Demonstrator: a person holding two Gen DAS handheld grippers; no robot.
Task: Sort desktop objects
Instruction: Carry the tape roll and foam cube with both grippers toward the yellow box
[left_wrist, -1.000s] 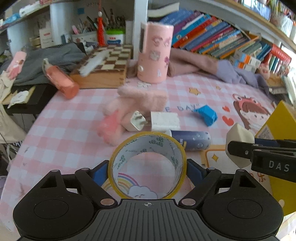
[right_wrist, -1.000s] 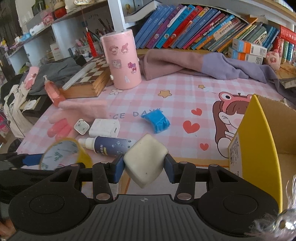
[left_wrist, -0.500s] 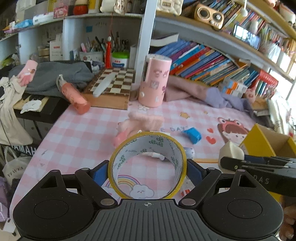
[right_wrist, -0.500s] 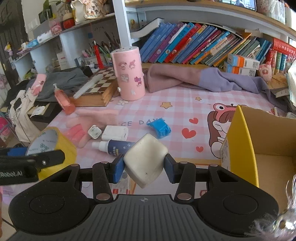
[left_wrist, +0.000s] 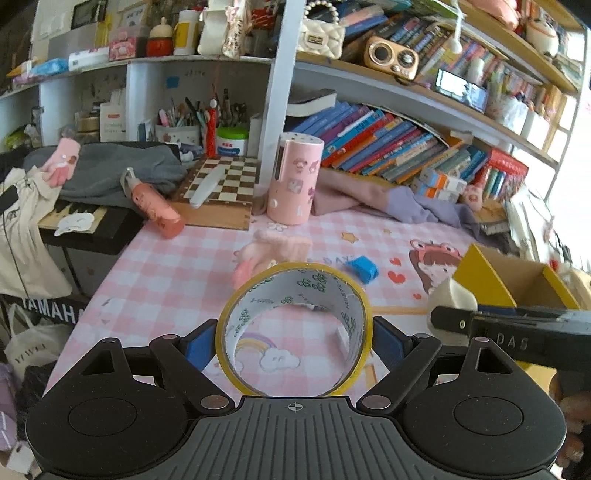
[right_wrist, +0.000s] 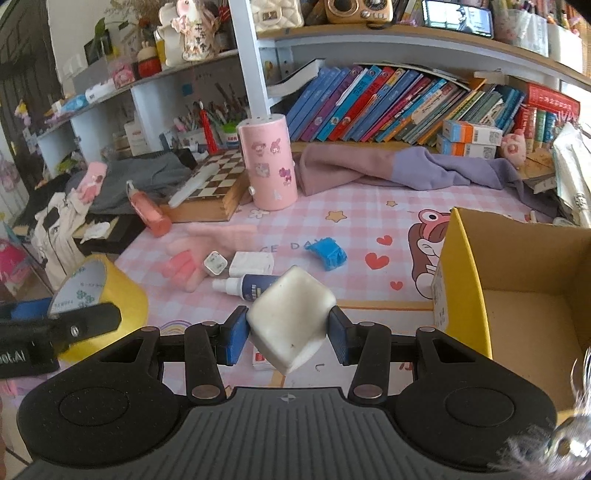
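Observation:
My left gripper (left_wrist: 293, 341) is shut on a yellow tape roll (left_wrist: 347, 295), held above the front of the pink checked desk (left_wrist: 166, 280). The roll also shows at the left of the right wrist view (right_wrist: 99, 291). My right gripper (right_wrist: 288, 330) is shut on a white rounded block (right_wrist: 291, 317), held in the air left of the yellow cardboard box (right_wrist: 517, 306). The block and the box (left_wrist: 480, 273) show at the right of the left wrist view. On the desk lie a pink glove (right_wrist: 192, 254), a white charger (right_wrist: 251, 264), a navy spray bottle (right_wrist: 247, 286) and a blue crumpled object (right_wrist: 328, 253).
A pink cylinder (right_wrist: 269, 162), a chessboard box (right_wrist: 210, 188), a fallen orange bottle (right_wrist: 147, 210) and a purple-pink cloth (right_wrist: 388, 170) line the desk's back. Bookshelves rise behind. The desk's left edge drops to bags and clutter (left_wrist: 29, 221).
Both grippers have risen and pulled back from the desk, each keeping its object. The desk items now look smaller and lower, and more of the shelves and the box interior shows.

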